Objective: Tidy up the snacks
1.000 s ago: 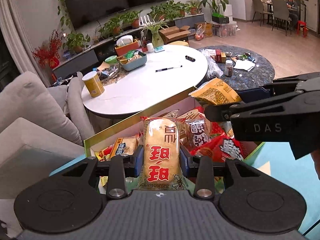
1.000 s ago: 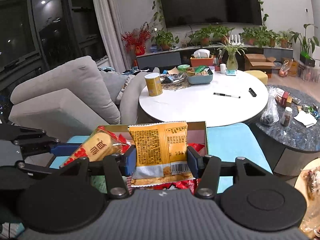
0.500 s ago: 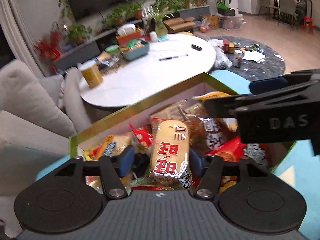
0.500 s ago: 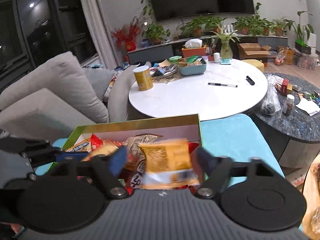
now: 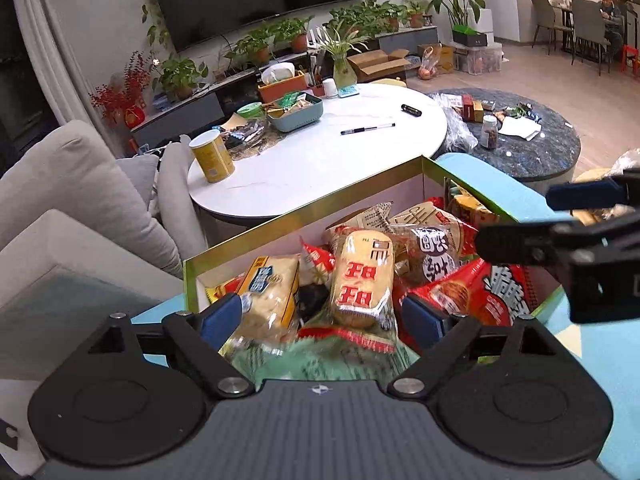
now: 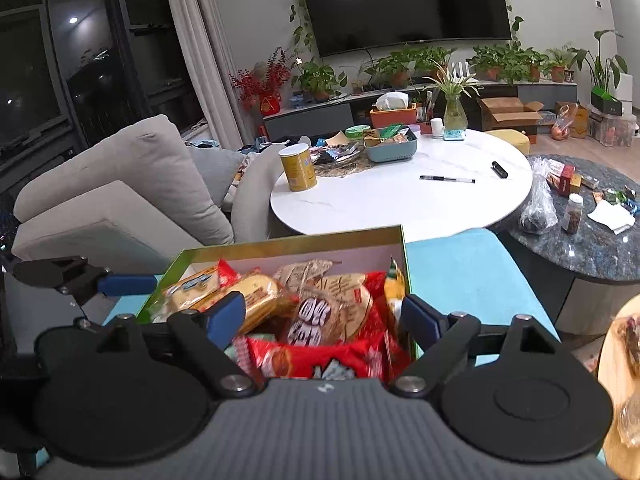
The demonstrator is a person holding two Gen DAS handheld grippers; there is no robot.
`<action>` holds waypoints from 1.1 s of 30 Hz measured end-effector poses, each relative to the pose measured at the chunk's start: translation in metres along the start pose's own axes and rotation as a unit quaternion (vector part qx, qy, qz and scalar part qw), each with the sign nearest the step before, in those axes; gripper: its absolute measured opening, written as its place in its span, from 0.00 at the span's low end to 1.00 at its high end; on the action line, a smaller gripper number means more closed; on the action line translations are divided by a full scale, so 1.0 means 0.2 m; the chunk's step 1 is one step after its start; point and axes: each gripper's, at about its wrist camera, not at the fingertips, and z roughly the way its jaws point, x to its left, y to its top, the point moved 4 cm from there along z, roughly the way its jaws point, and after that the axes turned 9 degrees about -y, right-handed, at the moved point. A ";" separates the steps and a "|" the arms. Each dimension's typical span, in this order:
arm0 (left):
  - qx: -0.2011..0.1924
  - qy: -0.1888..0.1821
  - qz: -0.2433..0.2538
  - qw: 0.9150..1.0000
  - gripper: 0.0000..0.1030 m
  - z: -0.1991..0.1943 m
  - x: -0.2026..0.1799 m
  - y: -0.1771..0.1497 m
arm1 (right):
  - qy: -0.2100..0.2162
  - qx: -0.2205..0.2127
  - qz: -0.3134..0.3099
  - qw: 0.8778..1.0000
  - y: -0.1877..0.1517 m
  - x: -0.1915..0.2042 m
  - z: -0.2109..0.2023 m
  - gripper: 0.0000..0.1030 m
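A green-and-gold box (image 5: 304, 210) full of snack packets sits on a light blue surface; it also shows in the right wrist view (image 6: 288, 240). My left gripper (image 5: 322, 314) is open and empty above the box's near side. A yellow bread packet with red characters (image 5: 362, 280) lies in the box just beyond its jaws. My right gripper (image 6: 322, 314) is open and empty over the box's right part, above a red packet (image 6: 316, 360). The orange packet (image 6: 394, 288) lies at the box's right wall. The right gripper also shows in the left wrist view (image 5: 568, 220).
A white round table (image 6: 400, 196) with a yellow can (image 6: 298, 168), a blue tray and a pen stands behind the box. A dark marble table (image 6: 592, 240) is at the right. A grey sofa (image 6: 120, 184) is at the left.
Both grippers opened. The left let go of the bread packet and the right let go of the orange packet; both packets now lie in the box.
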 end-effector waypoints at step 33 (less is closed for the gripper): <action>-0.115 0.043 -0.060 0.991 0.99 -0.77 -0.22 -0.51 | 0.006 -0.010 -0.035 0.999 -0.37 0.17 -0.61 0.96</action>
